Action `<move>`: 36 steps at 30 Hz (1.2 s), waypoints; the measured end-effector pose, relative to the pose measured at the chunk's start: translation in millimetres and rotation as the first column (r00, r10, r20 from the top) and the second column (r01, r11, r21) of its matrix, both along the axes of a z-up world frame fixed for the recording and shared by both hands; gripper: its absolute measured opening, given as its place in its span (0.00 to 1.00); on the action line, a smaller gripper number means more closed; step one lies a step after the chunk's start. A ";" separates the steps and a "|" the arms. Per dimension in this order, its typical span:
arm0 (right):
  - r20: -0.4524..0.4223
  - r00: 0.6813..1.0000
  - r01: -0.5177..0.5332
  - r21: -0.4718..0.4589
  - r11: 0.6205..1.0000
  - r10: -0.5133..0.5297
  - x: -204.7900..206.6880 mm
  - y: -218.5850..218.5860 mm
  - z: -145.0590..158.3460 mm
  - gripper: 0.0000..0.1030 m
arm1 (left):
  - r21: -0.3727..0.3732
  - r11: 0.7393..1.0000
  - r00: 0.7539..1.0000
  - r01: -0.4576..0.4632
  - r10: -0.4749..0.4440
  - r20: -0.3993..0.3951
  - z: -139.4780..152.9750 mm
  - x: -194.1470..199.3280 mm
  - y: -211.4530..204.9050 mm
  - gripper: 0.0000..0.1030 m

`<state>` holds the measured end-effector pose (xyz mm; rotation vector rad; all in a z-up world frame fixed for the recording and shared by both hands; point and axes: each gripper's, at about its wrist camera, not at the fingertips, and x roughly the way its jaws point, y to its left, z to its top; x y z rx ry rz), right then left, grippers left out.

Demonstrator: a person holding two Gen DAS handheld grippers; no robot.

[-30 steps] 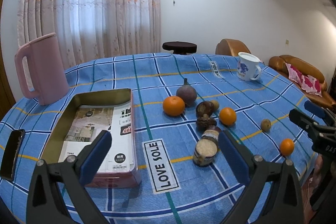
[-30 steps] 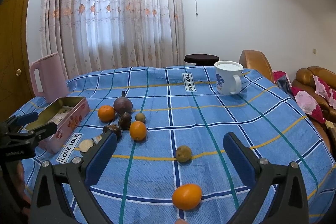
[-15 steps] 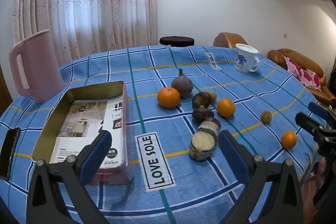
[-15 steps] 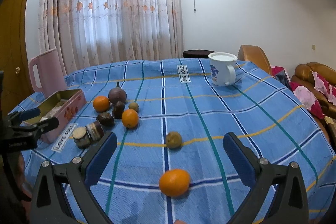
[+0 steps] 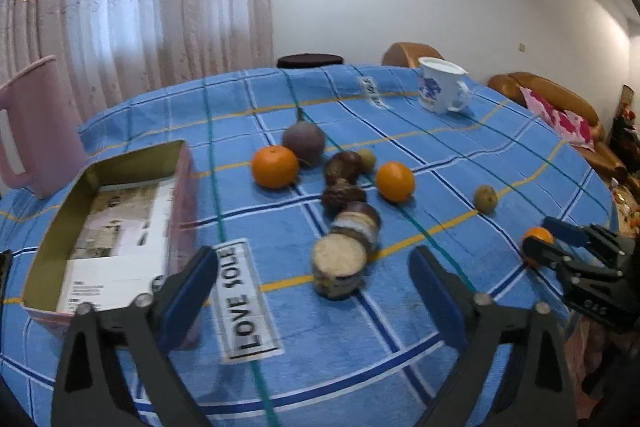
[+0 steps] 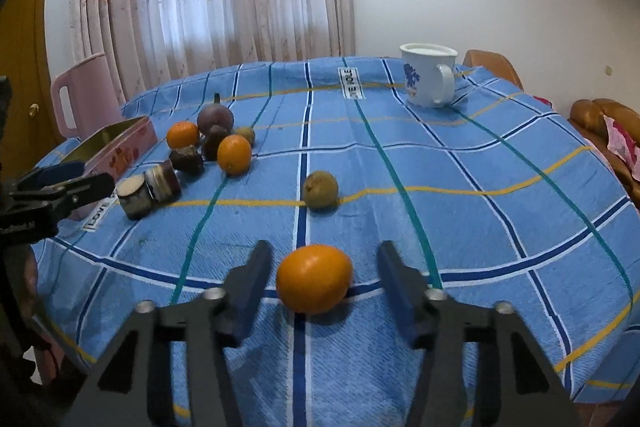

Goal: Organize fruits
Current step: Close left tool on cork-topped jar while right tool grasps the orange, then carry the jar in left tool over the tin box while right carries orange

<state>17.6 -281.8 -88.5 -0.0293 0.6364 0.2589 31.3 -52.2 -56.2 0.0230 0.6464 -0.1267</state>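
Near table edge: right gripper [image 6: 325, 277], fingers apart, straddles round orange fruit [image 6: 314, 278], ready to grasp.
At ten o'clock: open pink tin box [image 6: 120, 139], likely destination.
Left gripper [image 5: 314, 281]: parted, idle.

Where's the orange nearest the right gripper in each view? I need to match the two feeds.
Left wrist: the orange sits far right, partly hidden by the right gripper.
Right wrist: bottom centre, between the open jaws.
Shared landmark: the white mug at the table's far side.
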 end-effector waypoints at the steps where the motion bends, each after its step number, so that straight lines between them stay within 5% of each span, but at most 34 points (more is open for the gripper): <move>1: -0.010 1.000 -0.003 -0.001 1.000 0.003 1.4 0.3 -2.3 0.50 | 0.000 1.000 1.000 0.008 -0.008 -0.008 -1.4 2.0 -2.6 0.92; 6: -0.026 0.999 -0.028 0.003 1.000 0.028 2.1 2.9 -8.9 0.41 | -0.020 0.999 0.994 0.030 -0.032 -0.105 -14.8 22.1 -8.5 0.77; 11: -0.014 0.999 -0.040 0.018 0.999 0.040 2.5 1.9 -8.2 0.39 | -0.050 0.998 0.984 0.030 -0.038 -0.174 -24.1 34.5 -6.3 0.40; 13: -0.008 0.999 -0.051 0.026 0.998 0.051 1.0 3.3 -7.8 0.39 | -0.058 0.998 0.984 0.040 -0.049 -0.174 -25.0 32.8 -6.7 0.35; 36: 0.148 0.954 -0.261 -0.025 0.965 0.261 16.1 75.8 54.7 0.39 | -0.037 0.998 0.999 -0.050 0.051 0.017 22.0 7.8 36.0 0.34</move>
